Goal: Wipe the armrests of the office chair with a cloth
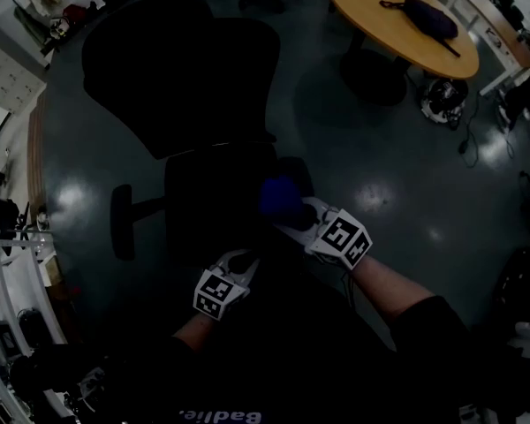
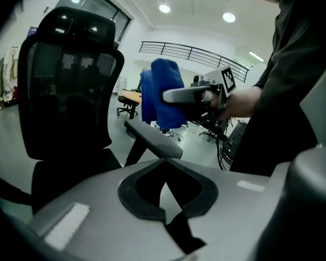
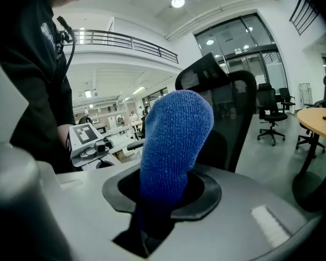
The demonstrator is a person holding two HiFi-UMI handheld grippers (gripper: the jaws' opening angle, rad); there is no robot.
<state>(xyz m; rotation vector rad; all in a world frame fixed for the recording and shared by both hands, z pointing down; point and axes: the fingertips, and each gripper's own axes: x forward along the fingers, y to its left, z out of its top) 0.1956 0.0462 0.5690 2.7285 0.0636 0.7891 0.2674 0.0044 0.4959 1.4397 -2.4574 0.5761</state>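
Note:
A black office chair stands in front of me, with its backrest (image 1: pixel 177 69) at upper left and its left armrest (image 1: pixel 121 222) sticking out. My right gripper (image 1: pixel 290 212) is shut on a blue cloth (image 1: pixel 280 195) and holds it over the chair's right side, hiding the armrest there. In the right gripper view the cloth (image 3: pixel 174 140) stands up between the jaws. My left gripper (image 1: pixel 238 263) hovers low over the seat, shut and holding nothing. In the left gripper view the right armrest (image 2: pixel 152 140) lies just ahead, and the cloth (image 2: pixel 162 99) hangs above it.
A round wooden table (image 1: pixel 397 20) with a purple bag (image 1: pixel 428 16) stands at the upper right. Cables and gear (image 1: pixel 442 100) lie on the floor beside it. White benches (image 1: pixel 9 272) line the left edge. Other office chairs (image 3: pixel 271 113) stand farther off.

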